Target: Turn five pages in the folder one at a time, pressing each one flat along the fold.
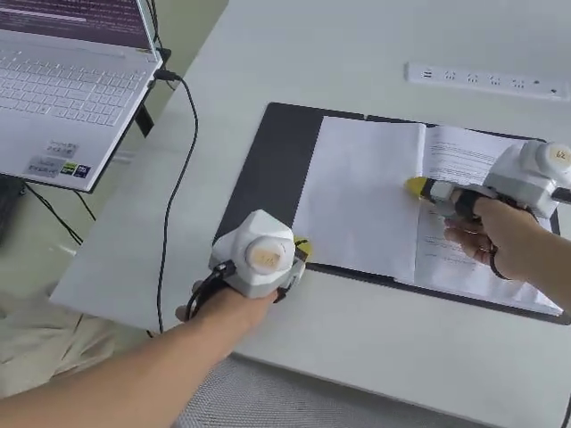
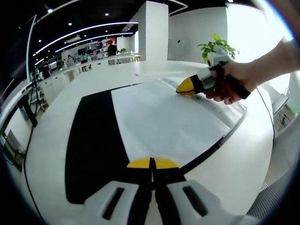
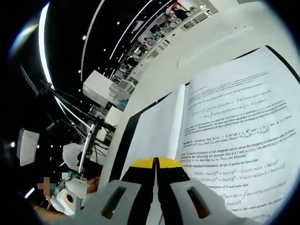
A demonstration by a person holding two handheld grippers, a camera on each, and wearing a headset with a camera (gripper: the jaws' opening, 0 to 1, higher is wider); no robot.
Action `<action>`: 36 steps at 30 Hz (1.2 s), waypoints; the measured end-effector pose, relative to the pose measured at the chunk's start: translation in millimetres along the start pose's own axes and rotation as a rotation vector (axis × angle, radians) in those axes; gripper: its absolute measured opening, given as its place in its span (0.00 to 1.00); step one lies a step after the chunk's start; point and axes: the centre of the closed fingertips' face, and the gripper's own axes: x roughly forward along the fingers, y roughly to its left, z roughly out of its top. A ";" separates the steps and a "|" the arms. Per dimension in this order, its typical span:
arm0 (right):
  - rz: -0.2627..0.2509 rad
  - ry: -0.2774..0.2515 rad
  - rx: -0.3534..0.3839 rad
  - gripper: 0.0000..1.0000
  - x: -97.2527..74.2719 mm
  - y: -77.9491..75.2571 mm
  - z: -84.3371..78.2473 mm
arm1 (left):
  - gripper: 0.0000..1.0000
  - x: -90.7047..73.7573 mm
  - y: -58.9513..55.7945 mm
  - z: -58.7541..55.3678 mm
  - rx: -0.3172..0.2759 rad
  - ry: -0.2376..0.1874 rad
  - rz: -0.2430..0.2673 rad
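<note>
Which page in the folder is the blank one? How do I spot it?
On the white table lies an open black folder. The blank page is the sheet left of its fold. Unlike the printed page on the right, by the right gripper, it has no writing.

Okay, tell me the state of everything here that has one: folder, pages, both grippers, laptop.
Folder: open, lying flat.
Turned page: blank side up, lying flat.
Printed page: face up.
Left gripper: shut, at the folder's near edge.
Right gripper: shut, tip at the fold.
Laptop: open, screen lit.
</note>
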 end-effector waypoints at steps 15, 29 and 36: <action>-0.040 -0.054 -0.023 0.00 32.0 -22.9 53.4 | 0.00 0.0 -0.4 0.3 -0.008 0.004 -0.010; -0.084 -0.149 -0.011 0.00 55.6 -36.8 92.4 | 0.00 0.3 -0.2 0.3 -0.014 0.006 -0.027; -0.102 -0.129 -0.017 0.00 54.0 -36.0 88.7 | 0.00 1.2 0.2 -0.2 -0.014 0.009 -0.029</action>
